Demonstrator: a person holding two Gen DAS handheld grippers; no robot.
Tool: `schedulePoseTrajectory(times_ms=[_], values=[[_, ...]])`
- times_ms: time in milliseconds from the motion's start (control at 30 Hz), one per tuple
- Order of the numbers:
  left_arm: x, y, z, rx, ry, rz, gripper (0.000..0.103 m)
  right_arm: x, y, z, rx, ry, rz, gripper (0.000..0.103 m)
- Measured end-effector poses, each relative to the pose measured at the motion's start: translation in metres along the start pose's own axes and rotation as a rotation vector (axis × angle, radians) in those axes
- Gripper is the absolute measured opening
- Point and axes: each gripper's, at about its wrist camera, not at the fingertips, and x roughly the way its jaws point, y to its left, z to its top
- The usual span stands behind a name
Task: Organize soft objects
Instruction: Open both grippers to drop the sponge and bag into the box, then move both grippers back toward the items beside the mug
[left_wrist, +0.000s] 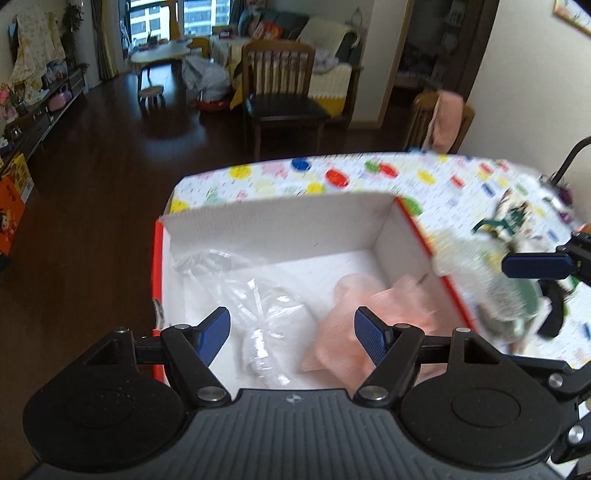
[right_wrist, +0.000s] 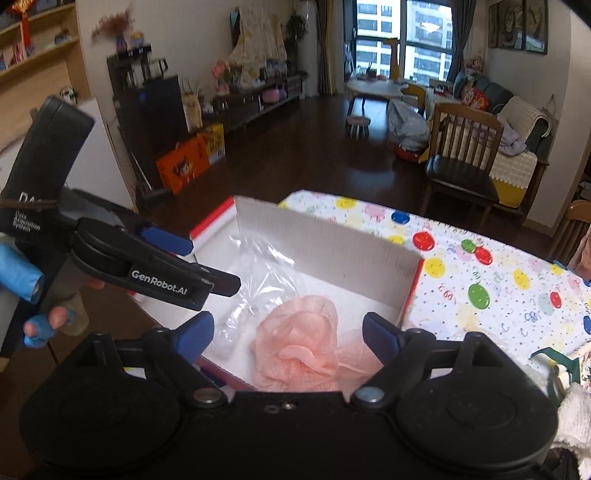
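A cardboard box (left_wrist: 280, 225) with red outside and white inside stands open on the table; it also shows in the right wrist view (right_wrist: 325, 240). Inside lie a pink mesh bath puff (left_wrist: 354, 325) (right_wrist: 303, 347) and a clear plastic bag (left_wrist: 258, 310) (right_wrist: 258, 273). My left gripper (left_wrist: 291, 336) is open and empty, held above the box's near side. My right gripper (right_wrist: 288, 332) is open and empty, just above the pink puff. The right gripper also shows in the left wrist view (left_wrist: 535, 266), and the left gripper in the right wrist view (right_wrist: 177, 269).
The table has a white cloth with coloured dots (left_wrist: 443, 181) (right_wrist: 498, 280). Blurred soft items, green and white, lie right of the box (left_wrist: 509, 280) (right_wrist: 569, 391). A wooden chair (left_wrist: 280, 92) stands beyond the table on dark floor.
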Motion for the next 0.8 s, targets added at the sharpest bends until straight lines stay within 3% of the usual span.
schedulePoseTrajectory(times_ms=[133,233,400,800], values=[[-0.027,-0.013,-0.001,-0.001,-0.078,-0.016,0.074,-0.026,-0.006,-0.001,0.020,-0.049,0.009,0.089],[-0.045,-0.025,-0.003,-0.002,-0.128,-0.029,0.082,-0.047,-0.012,-0.007,0.030,-0.089,0.008,0.090],[-0.065,-0.049,-0.007,-0.001,-0.194,-0.041,0.082,-0.086,-0.032,-0.023,0.063,-0.154,-0.010,0.096],[-0.065,-0.126,-0.019,0.005,-0.207,-0.125,0.085,-0.152,-0.096,-0.085,0.170,-0.234,-0.116,0.103]])
